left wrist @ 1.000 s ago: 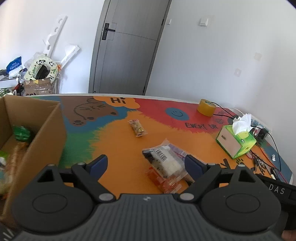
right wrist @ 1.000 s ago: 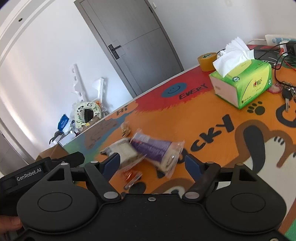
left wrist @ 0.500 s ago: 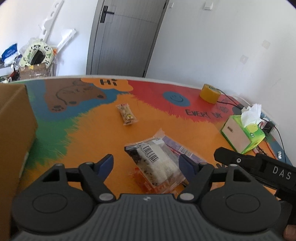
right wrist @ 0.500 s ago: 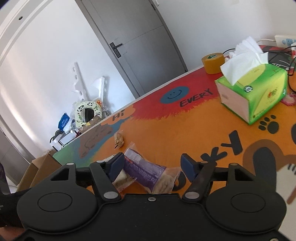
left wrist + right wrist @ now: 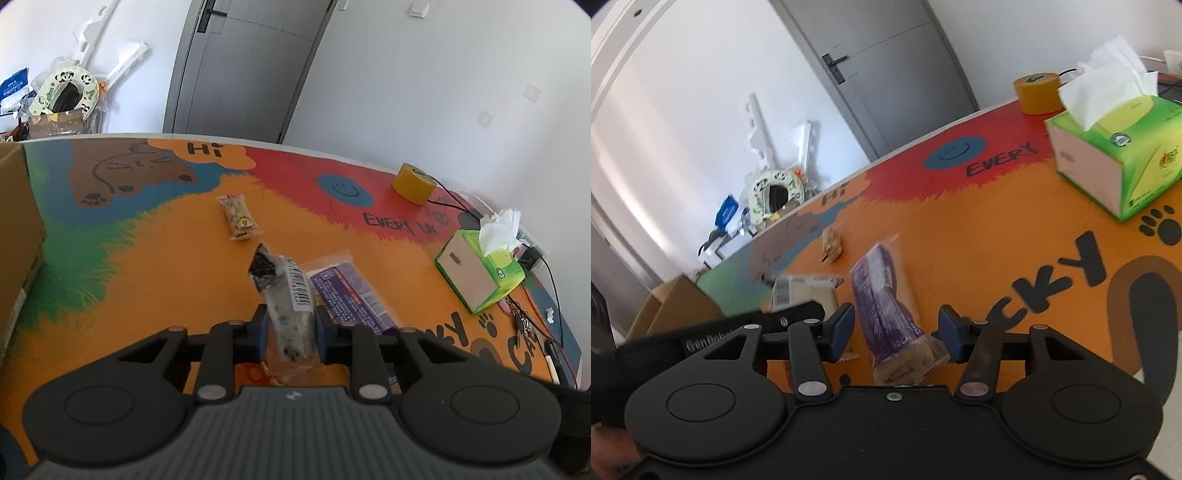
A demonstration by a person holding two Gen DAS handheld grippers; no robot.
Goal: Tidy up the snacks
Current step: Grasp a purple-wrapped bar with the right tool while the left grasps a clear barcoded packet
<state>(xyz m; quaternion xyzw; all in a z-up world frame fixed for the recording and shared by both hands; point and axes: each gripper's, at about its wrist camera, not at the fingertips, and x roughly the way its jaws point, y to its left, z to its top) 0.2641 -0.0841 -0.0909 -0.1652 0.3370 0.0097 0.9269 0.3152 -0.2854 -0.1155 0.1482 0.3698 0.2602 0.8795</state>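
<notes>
Two grippers: left gripper (image 5: 289,336) clamps barcode-labelled clear snack pack (image 5: 287,306), raised off table mat (image 5: 155,266) — right gripper (image 5: 894,333) jaws wide around purple snack pack (image 5: 886,310) lying on "EVERY", "Hi" print.

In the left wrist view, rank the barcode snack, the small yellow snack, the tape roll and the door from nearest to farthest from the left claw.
1. Barcode snack, gripped in the left claw.
2. Small yellow snack, ahead, mid-table.
3. Tape roll, far right edge.
4. Door, beyond the table.
</notes>
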